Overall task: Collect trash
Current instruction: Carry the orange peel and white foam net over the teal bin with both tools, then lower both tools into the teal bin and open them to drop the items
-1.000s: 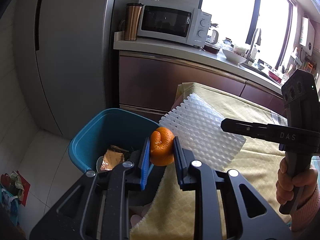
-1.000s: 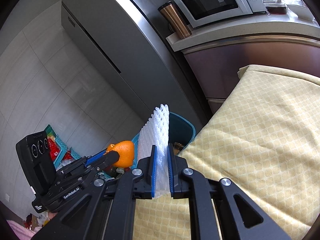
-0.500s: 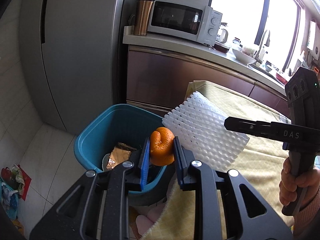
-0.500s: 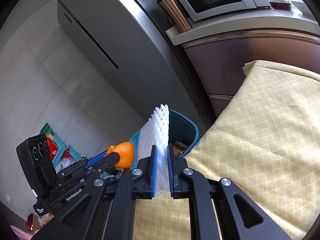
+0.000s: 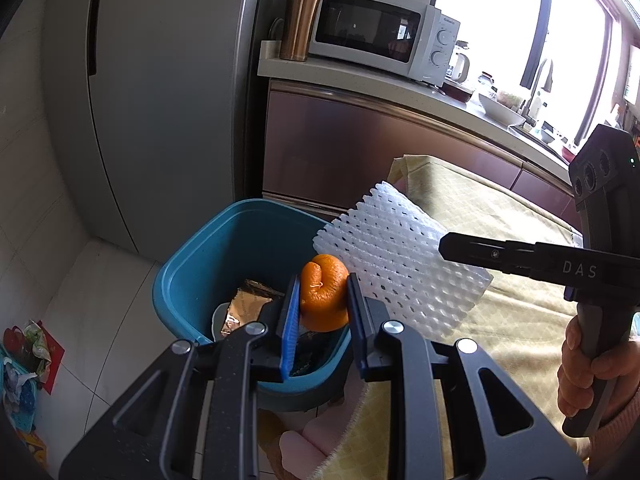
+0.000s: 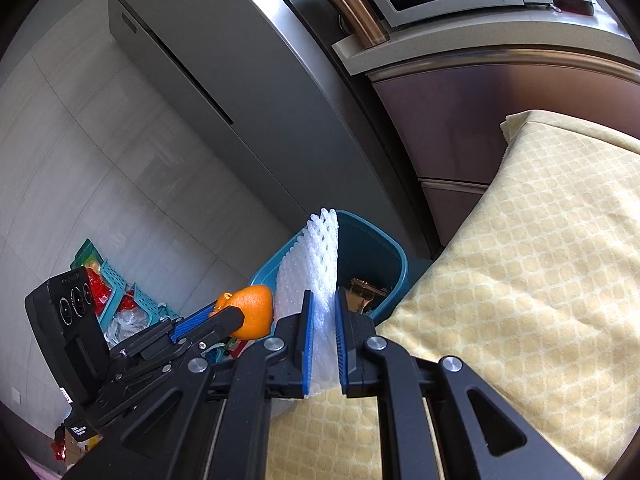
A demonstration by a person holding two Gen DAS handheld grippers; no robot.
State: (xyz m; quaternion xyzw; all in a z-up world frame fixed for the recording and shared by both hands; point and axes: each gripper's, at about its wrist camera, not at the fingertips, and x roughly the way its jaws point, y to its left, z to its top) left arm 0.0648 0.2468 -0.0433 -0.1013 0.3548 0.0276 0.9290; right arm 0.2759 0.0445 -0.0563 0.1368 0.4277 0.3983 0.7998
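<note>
My left gripper [image 5: 323,300] is shut on an orange peel [image 5: 323,298] and hangs over the near rim of a teal trash bin [image 5: 208,256]. In the right wrist view that peel [image 6: 252,310] shows at the left gripper's tip [image 6: 230,314]. My right gripper [image 6: 322,316] is shut on a white foam fruit net [image 6: 316,264], held on edge just short of the bin [image 6: 394,268]. From the left wrist view the net [image 5: 396,260] spreads flat beside the peel, over the bin's right rim, with the right gripper [image 5: 444,246] clamping its edge. The bin holds a crumpled brown wrapper [image 5: 248,300].
A table with a yellow patterned cloth [image 6: 520,280] lies right of the bin. Behind stand a grey fridge [image 5: 168,100] and a counter [image 5: 380,80] with a microwave [image 5: 380,36] and a copper tumbler [image 5: 300,22]. Baskets and clutter [image 6: 116,300] sit on the floor at left.
Both grippers have moved closer to the bin with their loads. The bin looms larger and the peel now hangs over its inside.
</note>
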